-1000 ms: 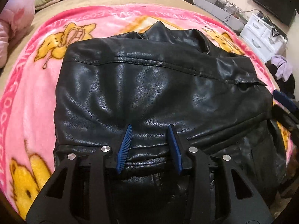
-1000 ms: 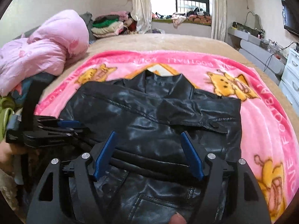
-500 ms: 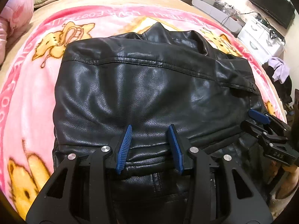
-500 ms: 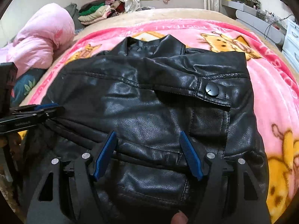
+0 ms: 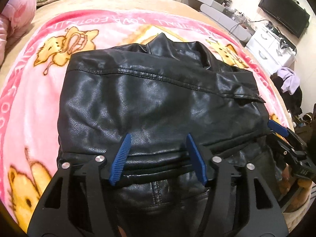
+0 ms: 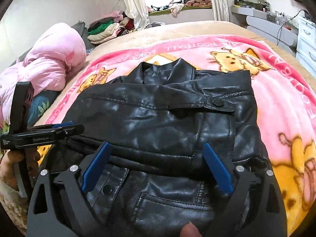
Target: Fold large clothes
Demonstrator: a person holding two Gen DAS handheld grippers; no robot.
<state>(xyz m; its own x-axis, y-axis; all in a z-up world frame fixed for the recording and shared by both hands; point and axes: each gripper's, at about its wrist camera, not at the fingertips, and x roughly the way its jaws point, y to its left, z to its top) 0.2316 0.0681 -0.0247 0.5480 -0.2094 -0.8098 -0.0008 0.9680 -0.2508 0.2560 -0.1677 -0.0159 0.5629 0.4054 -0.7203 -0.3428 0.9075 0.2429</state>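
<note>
One black leather jacket (image 5: 158, 102) on one pink blanket (image 5: 29, 102) — two grippers, left (image 5: 158, 158) and right (image 6: 156, 167), jaws apart.

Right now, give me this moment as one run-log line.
black leather jacket: sleeves folded in, flat on pink blanket | left hand-held gripper: open above hem | right hand-held gripper: open above hem | next: probably grip hem

A pink cartoon-print blanket (image 6: 280, 90) is spread over a beige bed (image 6: 177, 29). A pink quilt (image 6: 49, 63) is bunched at the bed's left side. Folded clothes (image 6: 104, 29) are stacked near a curtain (image 6: 134, 4). White drawers (image 5: 270, 49) and a wall-mounted television (image 5: 284, 17) are seen to the right.
</note>
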